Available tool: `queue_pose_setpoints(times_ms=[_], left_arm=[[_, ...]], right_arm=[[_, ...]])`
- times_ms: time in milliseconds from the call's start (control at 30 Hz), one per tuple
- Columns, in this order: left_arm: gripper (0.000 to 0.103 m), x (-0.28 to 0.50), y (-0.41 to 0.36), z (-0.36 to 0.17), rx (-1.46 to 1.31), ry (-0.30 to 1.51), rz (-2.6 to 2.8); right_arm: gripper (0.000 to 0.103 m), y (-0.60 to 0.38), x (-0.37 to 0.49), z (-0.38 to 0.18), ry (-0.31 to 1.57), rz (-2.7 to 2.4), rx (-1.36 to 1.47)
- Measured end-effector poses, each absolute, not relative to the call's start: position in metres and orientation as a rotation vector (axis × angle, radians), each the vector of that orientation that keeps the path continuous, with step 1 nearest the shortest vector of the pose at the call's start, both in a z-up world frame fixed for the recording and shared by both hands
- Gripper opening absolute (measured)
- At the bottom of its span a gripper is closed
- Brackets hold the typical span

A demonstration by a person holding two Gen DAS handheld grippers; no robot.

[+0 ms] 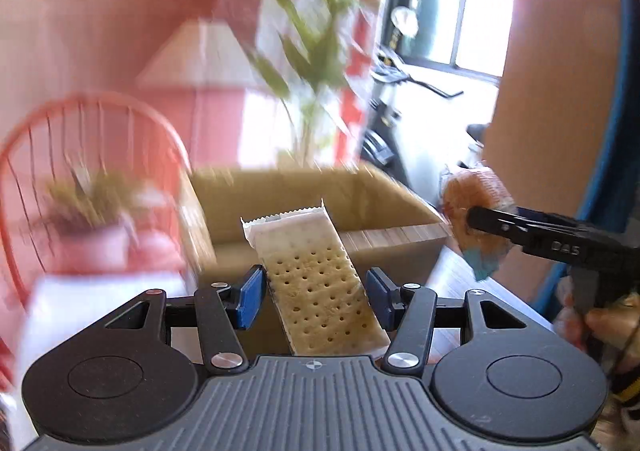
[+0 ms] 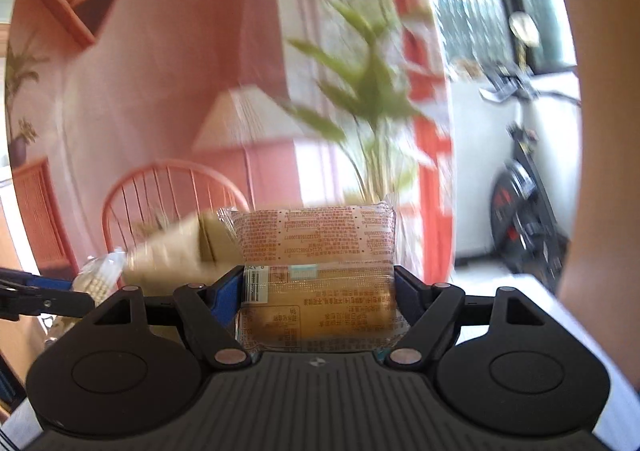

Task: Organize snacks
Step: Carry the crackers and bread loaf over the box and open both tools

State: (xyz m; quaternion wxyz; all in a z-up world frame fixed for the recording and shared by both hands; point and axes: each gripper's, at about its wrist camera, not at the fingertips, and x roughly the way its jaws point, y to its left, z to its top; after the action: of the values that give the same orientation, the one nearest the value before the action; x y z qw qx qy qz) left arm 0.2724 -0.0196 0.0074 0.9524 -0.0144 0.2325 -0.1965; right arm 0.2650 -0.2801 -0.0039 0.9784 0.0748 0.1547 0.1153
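Snacks in transit: a cracker packet (image 1: pixel 316 283), clear-wrapped with its crimped end forward, lies lengthwise between the blue pads of the left gripper (image 1: pixel 316 297), whose jaws stand about half open and closed on the packet's long edges; a wider orange-printed cake packet (image 2: pixel 318 275) fills the right gripper (image 2: pixel 318 291), whose jaws stand wide yet press on both its sides. Both snacks hang in the air in front of an open cardboard box (image 1: pixel 320 207), seemingly the destination, which rests on a pale wooden table (image 1: pixel 472 291). Risks, as judged: the cracker packet is pinched across its narrow width near the rear, so a quick swing could pivot or slip it free, and too firm a squeeze could crack the biscuits; the soft cake packet could bulge and slide out. The two grippers, travelling near each other, might also collide. Each tool points forward and slightly downward; part of a hand (image 1: pixel 592 327) shows on the right tool's handle. Behind stand a red chair (image 2: pixel 172 203), a lamp, and a leafy plant.
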Motion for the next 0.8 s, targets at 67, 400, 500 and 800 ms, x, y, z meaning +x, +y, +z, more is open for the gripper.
queue_pose_setpoints(times_ms=[67, 400, 500, 800], left_arm=[[0.058, 0.299, -0.022, 0.019, -0.027, 0.477, -0.395], [0.058, 0.406, -0.047, -0.001, -0.056, 0.597, -0.309], [0.058, 0.411, -0.048, -0.017, -0.024, 0.631, -0.29], [0.08, 0.403, -0.046, -0.025, 0.01, 0.637, -0.306]], right_arm=[[0.078, -0.273, 0.293, 0.01, 0.285, 0.253, 0.147], [0.078, -0.235, 0.41, -0.012, 0.43, 0.248, 0.13], [0.078, -0.229, 0.417, -0.033, 0.483, 0.237, 0.126], [0.093, -0.224, 0.405, -0.047, 0.488, 0.267, 0.082]])
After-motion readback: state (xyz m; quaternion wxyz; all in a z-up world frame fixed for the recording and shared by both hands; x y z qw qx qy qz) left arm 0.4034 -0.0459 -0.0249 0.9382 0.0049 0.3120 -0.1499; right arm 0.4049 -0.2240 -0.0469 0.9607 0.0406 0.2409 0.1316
